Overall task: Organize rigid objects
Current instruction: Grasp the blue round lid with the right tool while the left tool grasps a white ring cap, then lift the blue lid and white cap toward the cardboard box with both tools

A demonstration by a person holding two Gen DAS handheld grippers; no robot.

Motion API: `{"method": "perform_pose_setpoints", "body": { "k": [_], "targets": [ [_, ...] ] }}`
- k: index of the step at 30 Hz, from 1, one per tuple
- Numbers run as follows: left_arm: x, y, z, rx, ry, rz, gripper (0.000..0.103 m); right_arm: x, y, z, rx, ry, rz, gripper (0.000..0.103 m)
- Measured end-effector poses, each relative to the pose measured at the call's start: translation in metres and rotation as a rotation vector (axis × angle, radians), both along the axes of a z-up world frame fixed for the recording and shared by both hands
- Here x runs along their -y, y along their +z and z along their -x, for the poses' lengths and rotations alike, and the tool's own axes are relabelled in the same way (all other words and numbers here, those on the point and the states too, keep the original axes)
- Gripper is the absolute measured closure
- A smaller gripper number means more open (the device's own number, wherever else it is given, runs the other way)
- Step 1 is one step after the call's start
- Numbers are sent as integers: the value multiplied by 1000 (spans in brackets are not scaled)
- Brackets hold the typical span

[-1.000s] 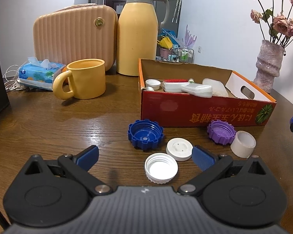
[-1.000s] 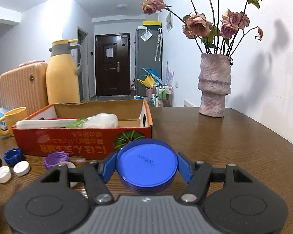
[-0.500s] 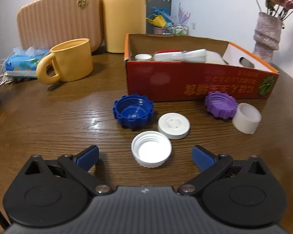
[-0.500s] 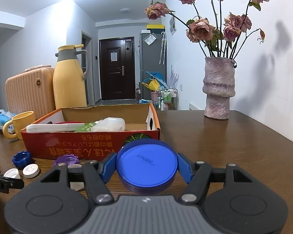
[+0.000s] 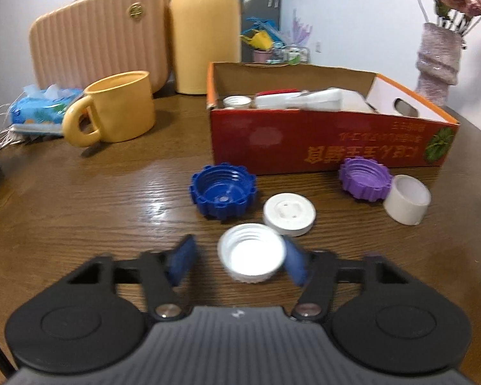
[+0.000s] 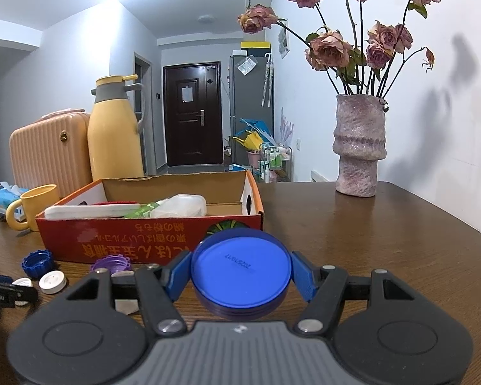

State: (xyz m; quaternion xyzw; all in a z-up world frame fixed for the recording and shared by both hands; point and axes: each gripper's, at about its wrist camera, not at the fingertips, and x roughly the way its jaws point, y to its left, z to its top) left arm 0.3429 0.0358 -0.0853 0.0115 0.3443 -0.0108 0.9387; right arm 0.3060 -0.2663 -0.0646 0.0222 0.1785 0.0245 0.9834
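Observation:
On the wooden table a white threaded cap [image 5: 251,261] lies open side up between the blue pads of my left gripper [image 5: 239,252], whose jaws are closing. The right pad touches the cap and the left pad [image 5: 182,261] stands a little apart. Beyond it lie a blue ribbed cap [image 5: 223,195], a flat white cap [image 5: 288,213], a purple ribbed cap [image 5: 365,178] and a white cup-shaped cap [image 5: 407,199]. These sit in front of a red cardboard box [image 5: 320,141] holding white containers. My right gripper [image 6: 240,272] is shut on a round blue lid [image 6: 240,266], near the box's right corner [image 6: 253,221].
A yellow mug [image 5: 118,109], a yellow thermos jug [image 5: 205,32], a peach hard case [image 5: 99,38] and a tissue pack [image 5: 41,109] stand at the back left. A stone vase of dried roses [image 6: 359,147] stands at the back right by the wall.
My left gripper has tipped down and come closer to the white threaded cap, and its wide-open jaws have swung in around it. The right gripper keeps still with the blue lid.

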Motion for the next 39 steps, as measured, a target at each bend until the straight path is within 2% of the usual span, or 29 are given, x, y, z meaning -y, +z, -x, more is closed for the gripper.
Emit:
{"method": "perform_pose_setpoints", "body": {
  "k": [11,28,39],
  "targets": [
    [0,6,5,28,-14,12,63,-5,0,2,1,-3,-1,38],
    [-10,40,33,214,25,53,63,-26,3,13,18,21,-30,38],
    [-5,70,48,301,30,91,63,-42,15,12,38,62,-50,38]
  ]
}}
